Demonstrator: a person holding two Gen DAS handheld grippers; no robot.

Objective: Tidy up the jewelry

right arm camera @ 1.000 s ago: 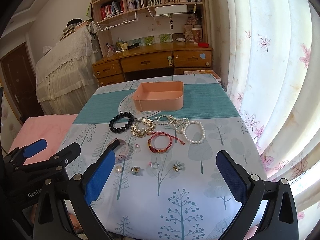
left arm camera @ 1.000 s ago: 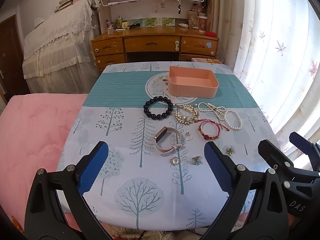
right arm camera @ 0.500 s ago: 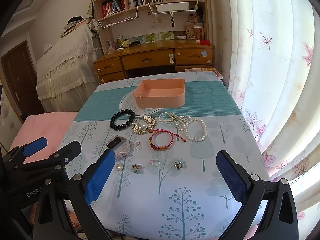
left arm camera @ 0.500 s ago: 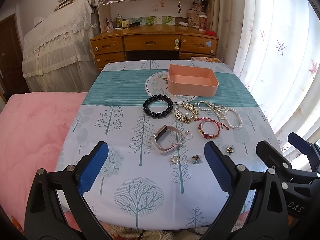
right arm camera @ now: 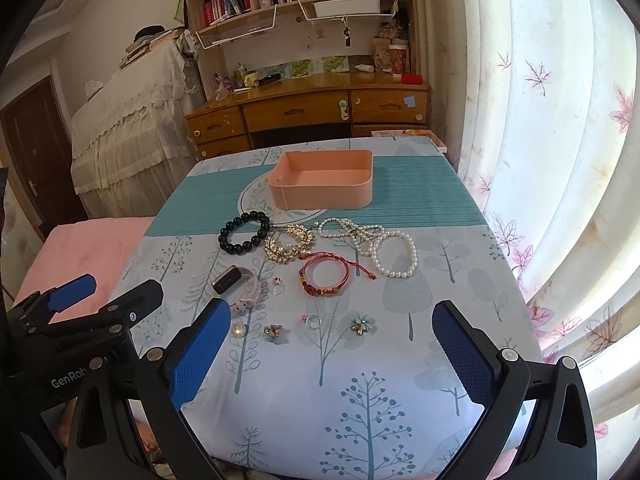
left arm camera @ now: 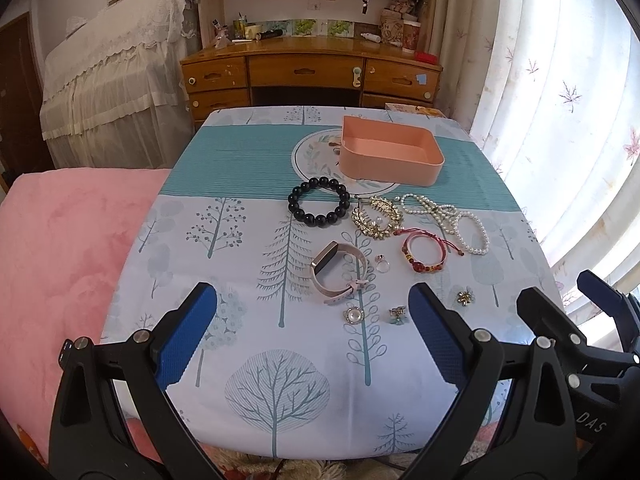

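From the left wrist view, nothing looks sorted yet. The pink tray (left arm camera: 390, 156) stands empty toward the far edge of the table (left arm camera: 224, 344), its long side running across, parallel to that edge. All the jewelry lies loose on the cloth: a black bead bracelet (left arm camera: 319, 207) just before the tray, a gold piece (left arm camera: 376, 217) and pearl strands (left arm camera: 448, 220) toward the right edge, a red cord bracelet (left arm camera: 425, 251), a pink watch (left arm camera: 338, 274) near the middle, its long axis angled from far left to near right, and small brooches near the front edge. The left gripper (left arm camera: 312, 336) hovers released over the near edge, holding nothing.

From the right wrist view, the tray (right arm camera: 322, 196) again shows a bare floor. The pearl strands (right arm camera: 376, 246) trail from far left to near right. The right gripper (right arm camera: 332, 354) is spread wide and empty above the front of the table, the brooches just beyond it. By my reading every piece is left to move.
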